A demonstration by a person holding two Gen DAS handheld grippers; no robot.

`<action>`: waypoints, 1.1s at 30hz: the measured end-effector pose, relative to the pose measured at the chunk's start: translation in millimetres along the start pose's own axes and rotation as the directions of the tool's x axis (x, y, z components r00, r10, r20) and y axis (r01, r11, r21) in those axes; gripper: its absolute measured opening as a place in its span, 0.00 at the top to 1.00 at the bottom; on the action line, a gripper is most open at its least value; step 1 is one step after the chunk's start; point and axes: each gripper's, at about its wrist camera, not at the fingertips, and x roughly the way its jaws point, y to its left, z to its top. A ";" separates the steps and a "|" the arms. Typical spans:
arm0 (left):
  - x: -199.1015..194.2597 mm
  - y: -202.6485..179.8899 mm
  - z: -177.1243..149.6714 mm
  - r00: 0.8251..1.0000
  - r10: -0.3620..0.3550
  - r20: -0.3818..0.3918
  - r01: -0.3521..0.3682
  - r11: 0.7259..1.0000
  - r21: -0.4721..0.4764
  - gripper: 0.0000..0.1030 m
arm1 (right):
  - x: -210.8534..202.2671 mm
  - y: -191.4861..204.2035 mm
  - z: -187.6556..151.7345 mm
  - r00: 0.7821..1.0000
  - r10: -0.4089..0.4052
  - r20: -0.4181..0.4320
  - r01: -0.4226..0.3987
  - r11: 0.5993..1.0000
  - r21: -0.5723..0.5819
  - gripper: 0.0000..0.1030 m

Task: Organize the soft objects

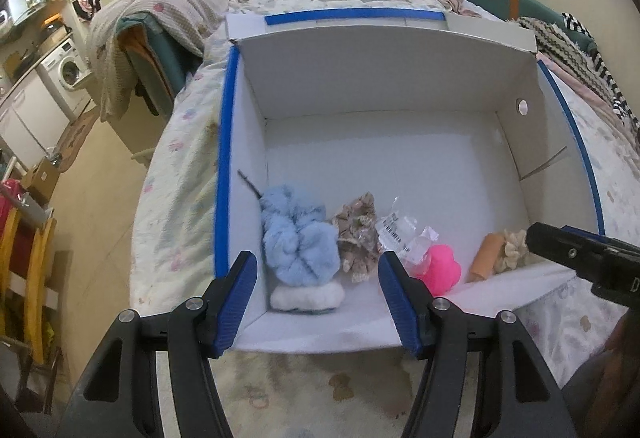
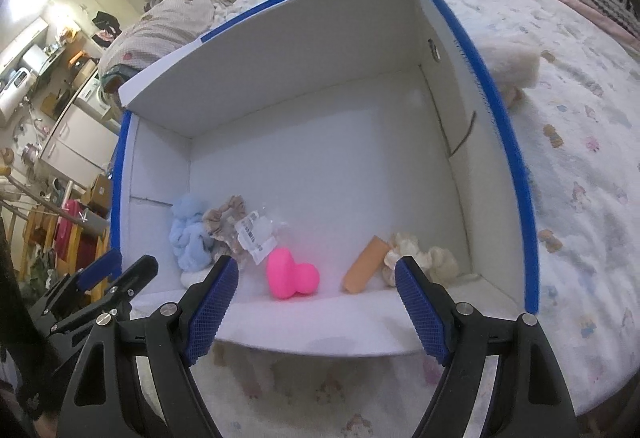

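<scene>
both claws, left gripper (image 1: pixel 316 298) and right gripper (image 2: pixel 316 312), hang released and empty at the bottom of the frame, soft stuff lined along the box (image 1: pixel 380 86) front wall to stay tidy.

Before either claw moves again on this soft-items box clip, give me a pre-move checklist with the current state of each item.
1. Left claw empty, jaws apart: ok.
2. Right claw empty, jaws apart: ok.
3. Both claws above the near wall of the white box, touching nothing inside: ok.
4. Items along the near wall inside the box: blue fluffy scrunchie, patterned scrunchie, pink toy, orange roll, cream scrunchie: ok.
5. All soft objects boxed: not ok; a fluffy cream item lies on the bed outside the right wall.
6. What the clear packet contains: cannot tell.
</scene>
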 end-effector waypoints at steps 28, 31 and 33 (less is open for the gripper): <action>-30.4 45.1 -58.9 0.999 0.022 -0.035 -0.026 0.991 -0.128 0.42 | -22.9 -5.6 -60.6 1.000 -0.024 -0.008 0.024 1.000 -0.013 0.17; -27.5 51.4 -62.2 0.999 0.027 -0.047 -0.033 0.990 -0.138 0.42 | -9.1 -9.0 -61.9 0.998 -0.013 -0.065 0.014 1.000 0.019 0.17; -26.1 55.8 -64.2 0.998 0.024 -0.055 -0.032 0.989 -0.147 0.42 | 4.3 -8.3 -63.0 0.993 -0.002 -0.115 0.007 0.999 0.036 0.17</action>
